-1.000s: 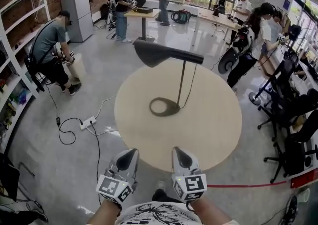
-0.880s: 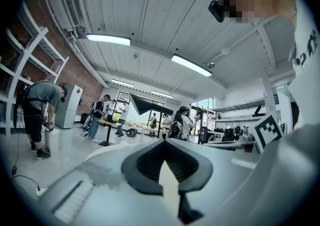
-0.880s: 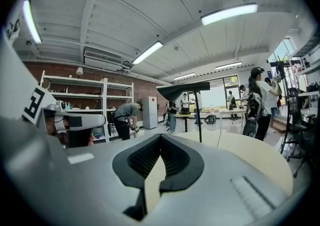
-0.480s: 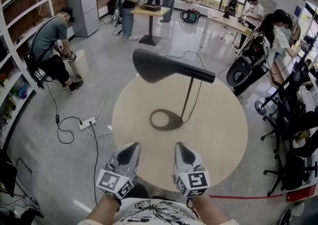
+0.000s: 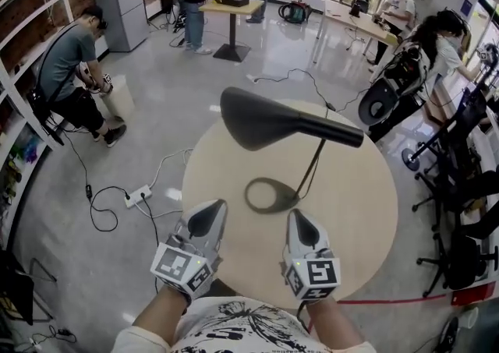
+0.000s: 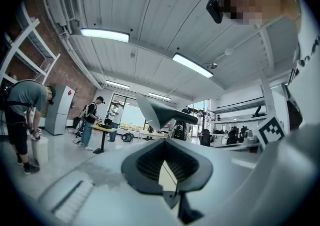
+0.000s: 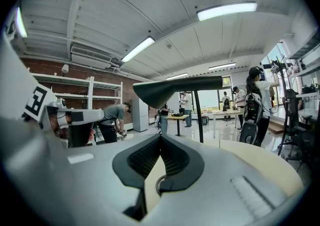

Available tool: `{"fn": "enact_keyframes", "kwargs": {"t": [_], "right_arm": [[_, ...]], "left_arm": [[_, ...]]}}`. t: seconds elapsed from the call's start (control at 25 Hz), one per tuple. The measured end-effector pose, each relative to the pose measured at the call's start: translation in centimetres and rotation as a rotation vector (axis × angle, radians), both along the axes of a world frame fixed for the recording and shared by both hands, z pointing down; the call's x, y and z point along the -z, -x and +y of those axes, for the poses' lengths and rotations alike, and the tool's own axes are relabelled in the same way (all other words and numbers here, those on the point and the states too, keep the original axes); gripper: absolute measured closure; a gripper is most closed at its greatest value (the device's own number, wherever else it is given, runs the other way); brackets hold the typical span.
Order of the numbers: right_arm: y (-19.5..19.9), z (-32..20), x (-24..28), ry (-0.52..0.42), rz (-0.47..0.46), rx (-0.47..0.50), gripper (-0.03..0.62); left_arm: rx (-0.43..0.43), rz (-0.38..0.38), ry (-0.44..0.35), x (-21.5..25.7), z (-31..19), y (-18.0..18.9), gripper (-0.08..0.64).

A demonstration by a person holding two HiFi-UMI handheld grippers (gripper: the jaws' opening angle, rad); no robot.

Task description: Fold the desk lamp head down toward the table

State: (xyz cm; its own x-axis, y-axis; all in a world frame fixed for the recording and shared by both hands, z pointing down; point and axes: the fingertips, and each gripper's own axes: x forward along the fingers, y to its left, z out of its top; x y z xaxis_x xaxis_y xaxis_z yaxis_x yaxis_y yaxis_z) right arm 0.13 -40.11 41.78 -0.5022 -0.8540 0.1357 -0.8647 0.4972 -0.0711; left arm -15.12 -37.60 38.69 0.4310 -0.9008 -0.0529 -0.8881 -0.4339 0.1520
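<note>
Plainly, the desk lamp [image 5: 269, 121] stands mid-counter [image 5: 355, 203], its head raised level on a thin stem above the ring base [image 5: 271, 194]. A power strip [image 5: 139, 192] lies on the floor to the lamp's left. On the lamp's near side, well short of its base, the left hand-held gripper [image 5: 210, 210] and right hand-held gripper [image 5: 297, 219] hover with jaws pressed together, holding nothing.
</note>
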Motion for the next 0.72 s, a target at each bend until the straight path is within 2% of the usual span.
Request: {"fn": "enact_keyframes", "kwargs": {"t": [0.2,0.36,0.48,0.72], "right_arm": [[0.8,-2.5,1.0,0.005,-0.003,-0.055,0.583],[1.8,-4.0,2.2,-0.003,-0.011,-0.066,0.583],[2.0,-4.5,2.5,-0.021,0.014,-0.070,0.583],[1.6,-4.8,1.9,-0.014,0.024,-0.075,0.584]], "left_arm": [[-0.021,-0.017,-0.085,4.0,-4.0,1.7,0.558],[-0.048,-0.069,-0.202,8.6,-6.8,2.0,0.557],[-0.035,-0.087,-0.275,11.9,-8.6,2.4,0.557],[-0.008,-0.126,-0.290,14.0,-12.6,2.9,0.557]]}}
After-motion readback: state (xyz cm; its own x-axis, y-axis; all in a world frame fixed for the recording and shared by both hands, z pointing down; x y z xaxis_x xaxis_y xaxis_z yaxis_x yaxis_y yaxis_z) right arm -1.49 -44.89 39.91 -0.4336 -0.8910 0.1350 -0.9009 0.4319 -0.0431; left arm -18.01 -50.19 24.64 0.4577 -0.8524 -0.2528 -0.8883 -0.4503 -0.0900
